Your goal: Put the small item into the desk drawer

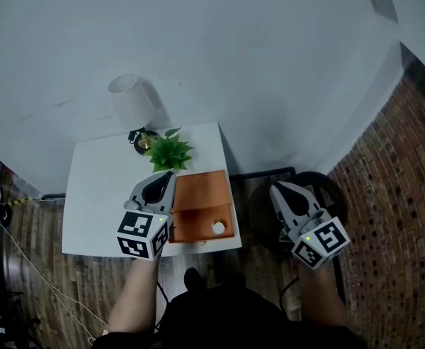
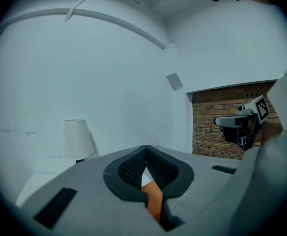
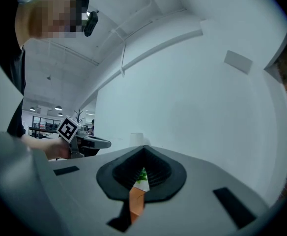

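Observation:
An orange drawer (image 1: 201,195) stands pulled out from the front of a small white desk (image 1: 100,195). A small round white item (image 1: 218,227) lies in the drawer's near right corner. My left gripper (image 1: 164,177) hangs over the drawer's left edge, shut with nothing between its jaws (image 2: 145,147); orange shows below them. My right gripper (image 1: 278,188) is off the desk's right side, above a black round seat (image 1: 327,189). It is shut and empty too (image 3: 143,147). Each gripper view shows the other gripper, held level: the right gripper (image 2: 242,124) and the left gripper (image 3: 84,141).
A white-shaded lamp (image 1: 131,100) and a green potted plant (image 1: 170,153) stand at the desk's back edge, just beyond the drawer. A white wall rises behind the desk. Brick-patterned floor (image 1: 387,187) lies around it, with cables (image 1: 23,257) at the left.

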Motion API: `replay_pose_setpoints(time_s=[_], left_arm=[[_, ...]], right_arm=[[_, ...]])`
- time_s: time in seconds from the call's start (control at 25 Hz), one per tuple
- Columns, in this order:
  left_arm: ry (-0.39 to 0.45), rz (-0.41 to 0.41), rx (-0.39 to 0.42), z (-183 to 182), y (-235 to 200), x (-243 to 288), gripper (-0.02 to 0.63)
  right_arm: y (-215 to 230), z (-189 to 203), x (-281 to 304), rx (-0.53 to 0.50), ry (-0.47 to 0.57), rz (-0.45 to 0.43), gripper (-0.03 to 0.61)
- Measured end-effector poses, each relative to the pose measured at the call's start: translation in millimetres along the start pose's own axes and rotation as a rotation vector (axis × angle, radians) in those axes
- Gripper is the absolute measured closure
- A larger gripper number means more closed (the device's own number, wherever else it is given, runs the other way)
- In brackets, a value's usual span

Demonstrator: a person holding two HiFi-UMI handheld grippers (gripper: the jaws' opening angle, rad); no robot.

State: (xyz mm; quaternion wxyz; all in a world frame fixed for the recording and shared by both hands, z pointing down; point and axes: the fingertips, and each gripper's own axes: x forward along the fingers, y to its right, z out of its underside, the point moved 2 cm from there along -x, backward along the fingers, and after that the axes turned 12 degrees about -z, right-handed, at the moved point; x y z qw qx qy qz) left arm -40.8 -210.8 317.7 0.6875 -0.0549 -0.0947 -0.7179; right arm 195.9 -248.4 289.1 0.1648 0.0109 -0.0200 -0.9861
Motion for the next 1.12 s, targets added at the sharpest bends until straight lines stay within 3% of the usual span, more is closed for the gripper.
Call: replay_pose_setpoints(time_s=[1.12], left_arm=[[-0.034,0.012,-0.009,16.6,0.9,-0.6,0.603]], right_arm=[[-10.9,10.1,14.4,0.006,-0.038,-0.06,0.575]])
